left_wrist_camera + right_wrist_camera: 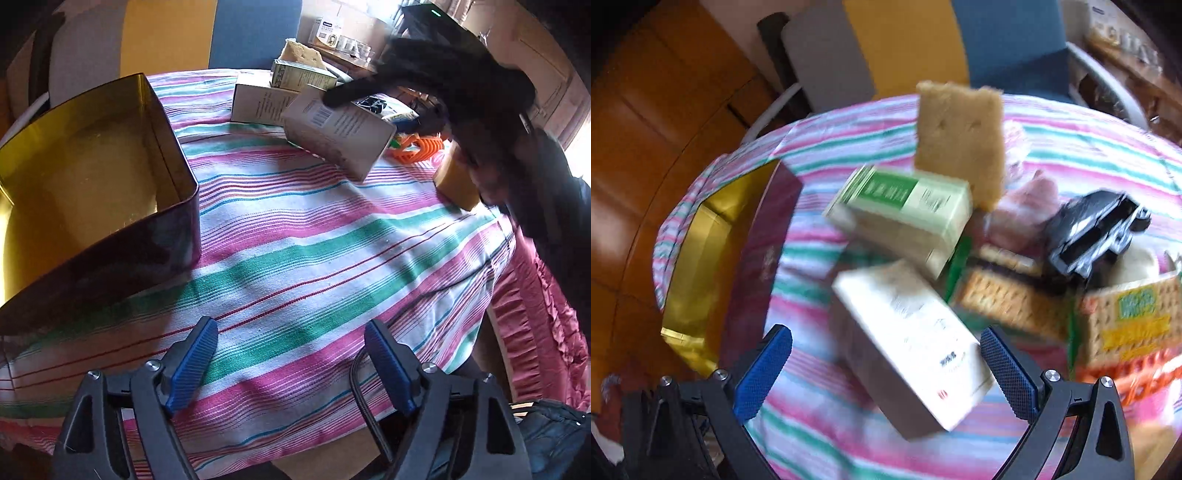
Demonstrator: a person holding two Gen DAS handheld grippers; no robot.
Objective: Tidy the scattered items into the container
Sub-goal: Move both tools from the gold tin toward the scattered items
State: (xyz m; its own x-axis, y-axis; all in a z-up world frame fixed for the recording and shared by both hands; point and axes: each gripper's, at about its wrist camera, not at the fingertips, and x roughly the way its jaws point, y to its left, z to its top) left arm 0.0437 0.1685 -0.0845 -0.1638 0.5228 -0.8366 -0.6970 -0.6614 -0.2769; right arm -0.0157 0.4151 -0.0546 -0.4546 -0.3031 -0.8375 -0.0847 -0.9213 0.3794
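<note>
Blue pads of the right gripper (885, 369) sit wide apart with the white carton (908, 347) between them, not pinched as far as I can see, though the view's blurry. Its long axis runs diagonally, near-right to far-left. The gold-lined tin (92, 177) is off to that gripper's left on the striped worktop (314, 251). Meanwhile the left gripper (291, 365) is wide open too, empty over cloth beside the tin. So I'd say right hand's nearer the carton.
</note>
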